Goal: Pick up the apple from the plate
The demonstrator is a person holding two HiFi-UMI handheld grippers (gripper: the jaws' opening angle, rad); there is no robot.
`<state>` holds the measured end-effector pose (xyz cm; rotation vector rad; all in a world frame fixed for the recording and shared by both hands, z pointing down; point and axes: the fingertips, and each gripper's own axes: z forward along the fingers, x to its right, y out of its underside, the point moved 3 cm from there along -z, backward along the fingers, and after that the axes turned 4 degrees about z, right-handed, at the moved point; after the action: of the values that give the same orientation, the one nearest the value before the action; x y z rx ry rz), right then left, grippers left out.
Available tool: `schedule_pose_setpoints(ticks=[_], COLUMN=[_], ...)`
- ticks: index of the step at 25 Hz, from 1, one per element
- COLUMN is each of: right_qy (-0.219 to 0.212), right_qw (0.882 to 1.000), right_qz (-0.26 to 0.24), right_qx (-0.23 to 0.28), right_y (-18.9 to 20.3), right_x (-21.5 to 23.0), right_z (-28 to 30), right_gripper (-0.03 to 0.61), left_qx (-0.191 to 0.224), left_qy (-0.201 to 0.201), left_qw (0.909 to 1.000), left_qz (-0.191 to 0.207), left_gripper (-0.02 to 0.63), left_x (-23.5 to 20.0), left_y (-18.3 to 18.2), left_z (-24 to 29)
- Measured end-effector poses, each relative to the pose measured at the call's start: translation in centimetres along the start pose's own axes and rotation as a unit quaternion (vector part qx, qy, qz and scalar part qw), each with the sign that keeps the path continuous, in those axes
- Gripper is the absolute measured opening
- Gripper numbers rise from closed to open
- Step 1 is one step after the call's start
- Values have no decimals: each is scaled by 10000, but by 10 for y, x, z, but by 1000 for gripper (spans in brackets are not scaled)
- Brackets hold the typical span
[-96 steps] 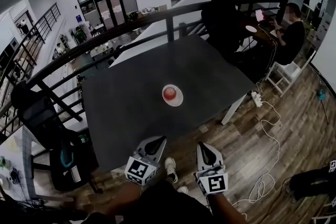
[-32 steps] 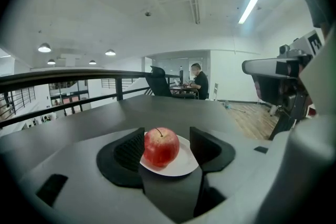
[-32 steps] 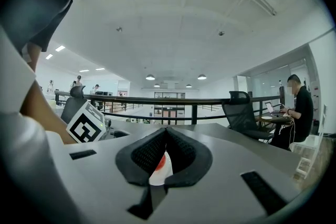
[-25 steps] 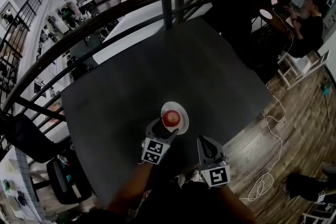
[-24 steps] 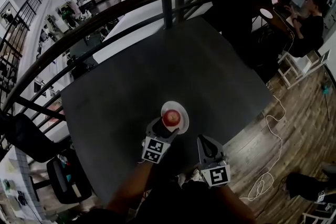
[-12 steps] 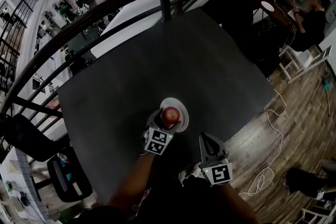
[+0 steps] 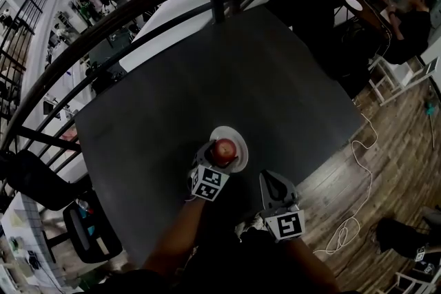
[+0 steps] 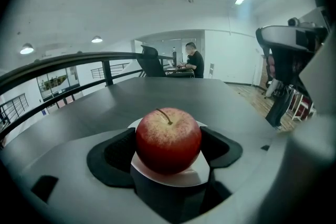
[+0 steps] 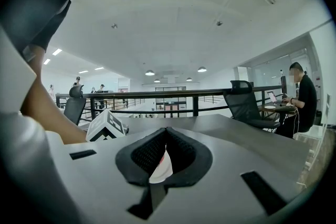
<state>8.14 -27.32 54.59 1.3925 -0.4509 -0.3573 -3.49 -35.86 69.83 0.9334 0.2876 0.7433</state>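
A red apple point(image 7: 222, 150) point(image 8: 168, 139) sits on a small white plate point(image 7: 238, 139) point(image 8: 176, 179) near the front edge of the dark table point(image 7: 172, 100). My left gripper point(image 7: 216, 155) point(image 8: 168, 148) is open at its widest, angled down. The apple stands between its black pads point(image 8: 113, 152), which flank it closely on both sides; no squeeze shows. My right gripper point(image 7: 273, 180) point(image 9: 167, 132) hangs just off the table's front edge, to the right of the plate, its jaws closed together on nothing. A sliver of the plate point(image 9: 160, 170) shows through them.
A black railing point(image 7: 138, 7) runs behind the table. A person point(image 7: 406, 17) works at a desk at the far right. Office chairs point(image 7: 41, 182) stand at the left. A white cable point(image 7: 351, 217) lies on the wooden floor at the right.
My left gripper has sunk a little and slid forward around the apple, its jaws spreading wider. The right gripper has stayed where it was.
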Motion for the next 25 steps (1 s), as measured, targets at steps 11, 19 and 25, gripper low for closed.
schedule_pose_setpoints(ticks=[11, 19, 25], right_qy=[21, 64, 69], right_qw=[9997, 9993, 9989], right_qz=[-244, -357, -407], right_qx=[40, 93, 201], right_y=[-2, -7, -14], right_x=[3, 5, 6], right_z=[0, -7, -9], right_gripper=[25, 25, 25], left_qx=[159, 682, 1122], left_qy=[-99, -286, -368], left_qw=[9997, 9972, 9929], left_qz=[142, 150, 133], left_gripper=[380, 380, 381], left_x=[0, 5, 5], left_y=[-15, -59, -92], left_z=[-12, -51, -86])
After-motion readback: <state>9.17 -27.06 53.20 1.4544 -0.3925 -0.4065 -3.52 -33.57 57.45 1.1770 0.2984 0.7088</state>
